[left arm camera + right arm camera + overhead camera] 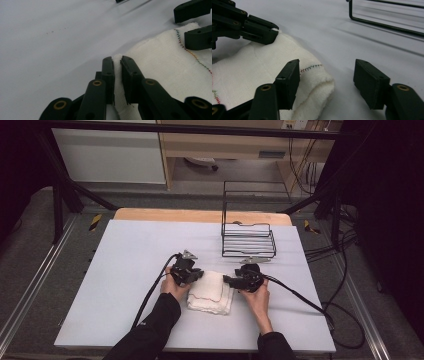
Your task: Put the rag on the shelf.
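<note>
- High view: jaw tips of both tools are too small and dark to make out; the person's forearms are cut off at the bottom edge.
- Left gripper [117,62]: own view shows its jaws closed down to a narrow gap with a thin fold of the white cloth [160,65] pinched between them at the cloth's corner. In the high view this gripper [186,270] sits at the cloth's left far corner.
- Right gripper [327,80]: jaws spread wide, one jaw lying over the rolled cloth [262,72] edge, the other over bare table [332,32]; nothing held. In the high view it [245,278] sits at the cloth's right side.
- Cloth [211,292]: folded, coloured stitching along its hem, lying on the light table cover [125,270] near the front centre, between the two hands.
- Wire basket [248,240]: black, tall back frame, standing just beyond the right gripper, apart from the cloth. Nothing visible in it.
- Right gripper view catches only the basket's lower wire [384,25]; the rest is cut off at the top edge.
</note>
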Demonstrator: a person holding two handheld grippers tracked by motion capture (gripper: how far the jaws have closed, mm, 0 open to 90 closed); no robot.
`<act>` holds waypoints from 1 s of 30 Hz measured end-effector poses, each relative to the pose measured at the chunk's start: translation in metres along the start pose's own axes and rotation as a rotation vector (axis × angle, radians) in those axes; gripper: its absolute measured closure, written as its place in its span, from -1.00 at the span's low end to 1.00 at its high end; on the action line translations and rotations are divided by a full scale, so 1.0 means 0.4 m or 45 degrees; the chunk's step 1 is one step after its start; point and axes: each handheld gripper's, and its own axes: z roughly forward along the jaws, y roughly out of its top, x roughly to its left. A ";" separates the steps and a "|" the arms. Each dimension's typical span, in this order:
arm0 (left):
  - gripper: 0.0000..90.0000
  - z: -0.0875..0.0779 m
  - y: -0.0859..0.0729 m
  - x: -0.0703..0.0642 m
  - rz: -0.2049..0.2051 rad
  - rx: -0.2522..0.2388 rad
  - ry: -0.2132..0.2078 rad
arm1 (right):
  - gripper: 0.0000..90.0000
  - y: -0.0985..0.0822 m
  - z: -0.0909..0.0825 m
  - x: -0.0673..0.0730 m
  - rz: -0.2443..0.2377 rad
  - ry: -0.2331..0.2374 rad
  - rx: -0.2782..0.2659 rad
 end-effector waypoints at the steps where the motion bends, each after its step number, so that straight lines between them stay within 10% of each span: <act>1: 0.78 0.000 0.000 0.001 0.000 0.000 -0.001 | -0.07 -0.001 0.001 0.001 0.001 0.003 0.007; 30: 0.81 -0.002 0.000 0.005 -0.047 -0.007 -0.020 | 0.81 -0.002 0.006 0.026 0.090 0.091 0.043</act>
